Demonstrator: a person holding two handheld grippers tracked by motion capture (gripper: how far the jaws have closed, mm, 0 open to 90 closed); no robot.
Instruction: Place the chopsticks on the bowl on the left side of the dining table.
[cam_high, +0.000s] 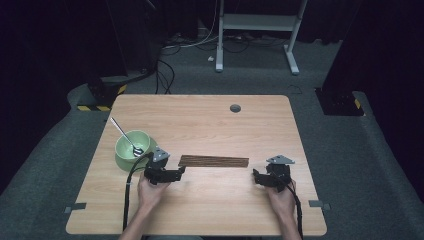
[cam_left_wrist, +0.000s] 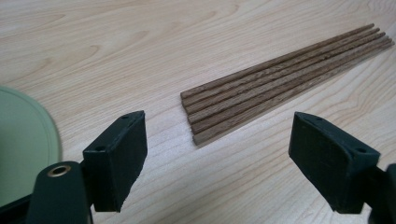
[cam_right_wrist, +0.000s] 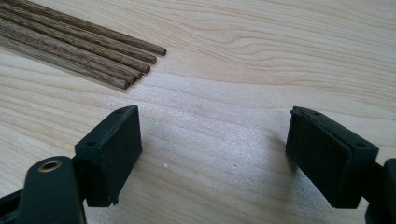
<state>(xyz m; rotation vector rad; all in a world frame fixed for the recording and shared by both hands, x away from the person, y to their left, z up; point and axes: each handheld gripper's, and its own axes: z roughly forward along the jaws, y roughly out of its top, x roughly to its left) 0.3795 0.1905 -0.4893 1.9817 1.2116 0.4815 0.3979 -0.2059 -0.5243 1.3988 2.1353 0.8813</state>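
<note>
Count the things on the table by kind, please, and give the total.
Wooden chopsticks: 6, side by side in a flat row
Green bowl: 1
Metal spoon: 1, resting in the bowl
Total: 8, on the wooden table

- A light wooden bench (cam_high: 210, 125) with rounded corners and a round grey cap (cam_high: 235, 108) near its far edge.
- A row of dark wooden sticks (cam_high: 214, 161) lies flat mid-bench, side by side.
- A green bowl (cam_high: 131, 150) holding a spoon (cam_high: 126, 136) stands left of the sticks.
</note>
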